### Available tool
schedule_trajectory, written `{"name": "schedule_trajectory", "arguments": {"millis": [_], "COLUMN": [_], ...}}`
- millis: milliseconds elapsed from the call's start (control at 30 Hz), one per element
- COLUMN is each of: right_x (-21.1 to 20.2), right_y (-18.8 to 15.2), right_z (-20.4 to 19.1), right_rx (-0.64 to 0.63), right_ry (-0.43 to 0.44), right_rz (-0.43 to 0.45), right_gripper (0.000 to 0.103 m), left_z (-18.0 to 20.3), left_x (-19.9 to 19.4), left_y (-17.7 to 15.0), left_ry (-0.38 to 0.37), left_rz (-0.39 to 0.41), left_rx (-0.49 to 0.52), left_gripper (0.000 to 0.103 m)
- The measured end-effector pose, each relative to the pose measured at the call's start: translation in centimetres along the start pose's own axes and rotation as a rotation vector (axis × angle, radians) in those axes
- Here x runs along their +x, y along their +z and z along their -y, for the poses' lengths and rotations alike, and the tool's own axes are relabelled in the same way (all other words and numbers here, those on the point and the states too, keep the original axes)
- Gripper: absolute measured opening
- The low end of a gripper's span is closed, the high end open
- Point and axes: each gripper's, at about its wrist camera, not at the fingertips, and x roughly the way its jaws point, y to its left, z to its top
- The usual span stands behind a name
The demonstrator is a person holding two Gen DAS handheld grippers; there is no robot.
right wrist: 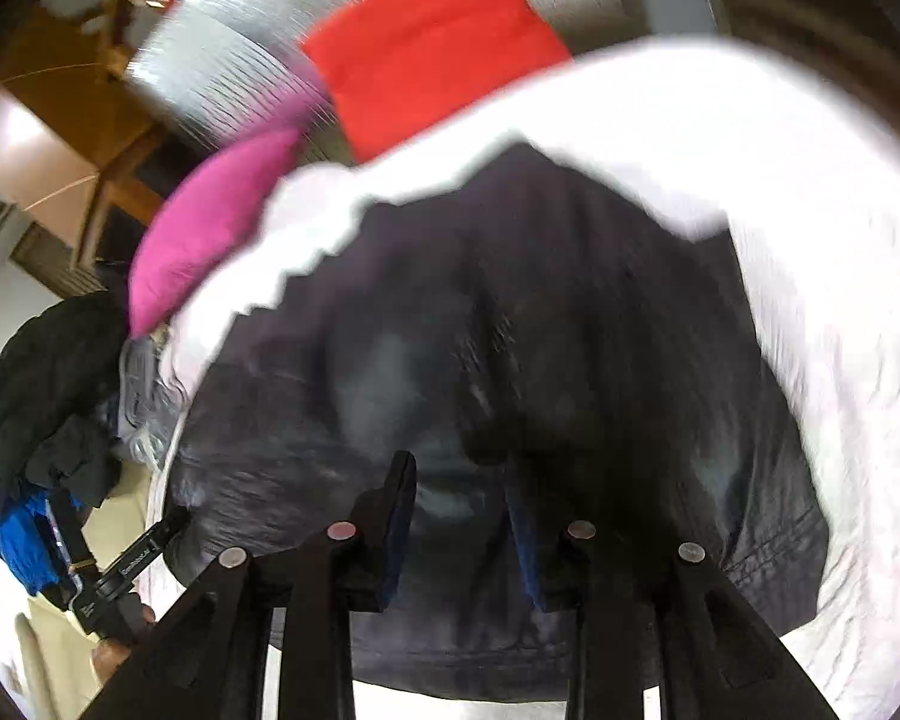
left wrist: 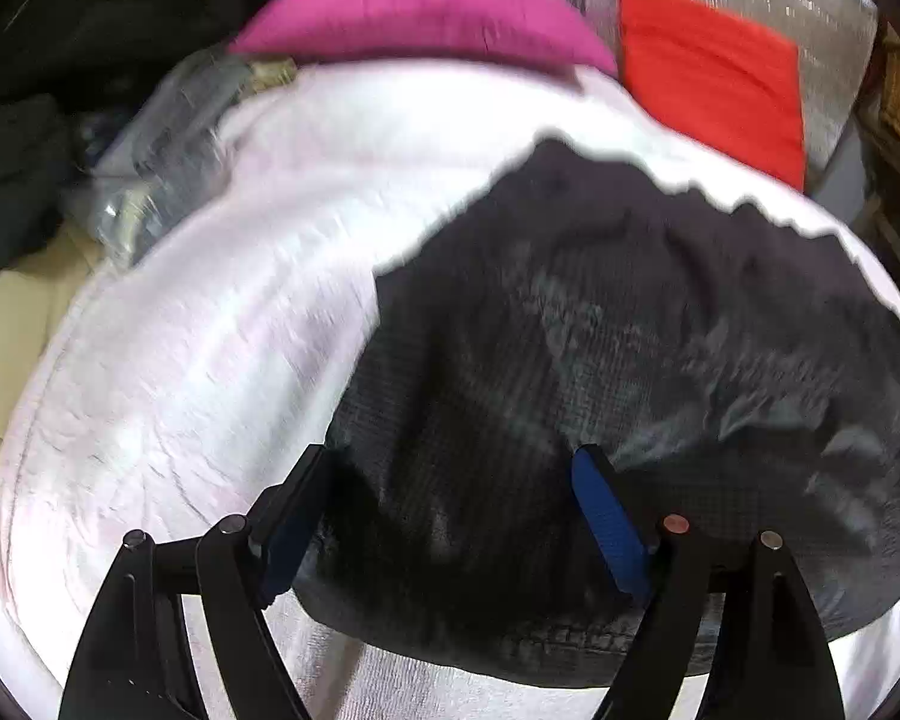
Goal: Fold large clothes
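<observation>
On one white sheet (left wrist: 168,360) lies one dark garment (left wrist: 600,330) — left gripper (left wrist: 450,468) wide, right gripper (right wrist: 462,474) narrower, both empty.

White padded surface (left wrist: 198,312) carries dark garment (left wrist: 600,360); magenta cushion (left wrist: 414,12) and red cloth (left wrist: 714,72) at far edge.

Black tool (left wrist: 456,510) arms, blue pads (left wrist: 609,516), round rivets.

Both fisheye views are bright but motion-smeared, the white sheet (left wrist: 210,330) glaring toward two o'clock, dark vignette bending every edge.
</observation>
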Motion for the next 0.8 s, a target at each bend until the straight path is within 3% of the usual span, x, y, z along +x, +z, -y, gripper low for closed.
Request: {"name": "schedule_trajectory", "arguments": {"millis": [100, 167, 200, 300, 500, 633, 800], "right_x": [-0.6, -2.1, -3.0, -6.1, -8.2, -7.2, -5.7], "right_y": [-0.3, -0.6, -0.9, -2.7, -6.8, -8.7, -9.3], "right_z": [0.7, 0.7, 0.6, 0.6, 2.7, 4.2, 5.5], "right_rx": [0.041, 0.059, 0.067, 0.080, 0.227, 0.335, 0.442], "right_ry": [0.034, 0.086, 0.121, 0.182, 0.289, 0.302, 0.307], "right_rz": [0.020, 0.021, 0.039, 0.109, 0.080, 0.044, 0.028], "right_gripper": [0.036, 0.058, 0.074, 0.075, 0.075, 0.075, 0.075], "left_z": [0.1, -0.5, -0.7, -2.2, -4.2, -5.1, -4.8], "left_x": [-1.1, -2.3, -2.8, -4.2, -5.5, -5.0, -4.3], "left_y": [0.0, -0.4, -0.7, -2.1, -5.3, -7.0, -7.4], "left_ry": [0.000, -0.062, -0.095, -0.245, -0.366, -0.444, -0.488], "left_rz": [0.011, 0.020, 0.018, -0.008, -0.042, -0.089, -0.121], "left_rx": [0.012, -0.020, -0.039, -0.115, -0.234, -0.336, -0.377], "left_gripper": [0.083, 0.083, 0.083, 0.083, 0.083, 0.083, 0.083]}}
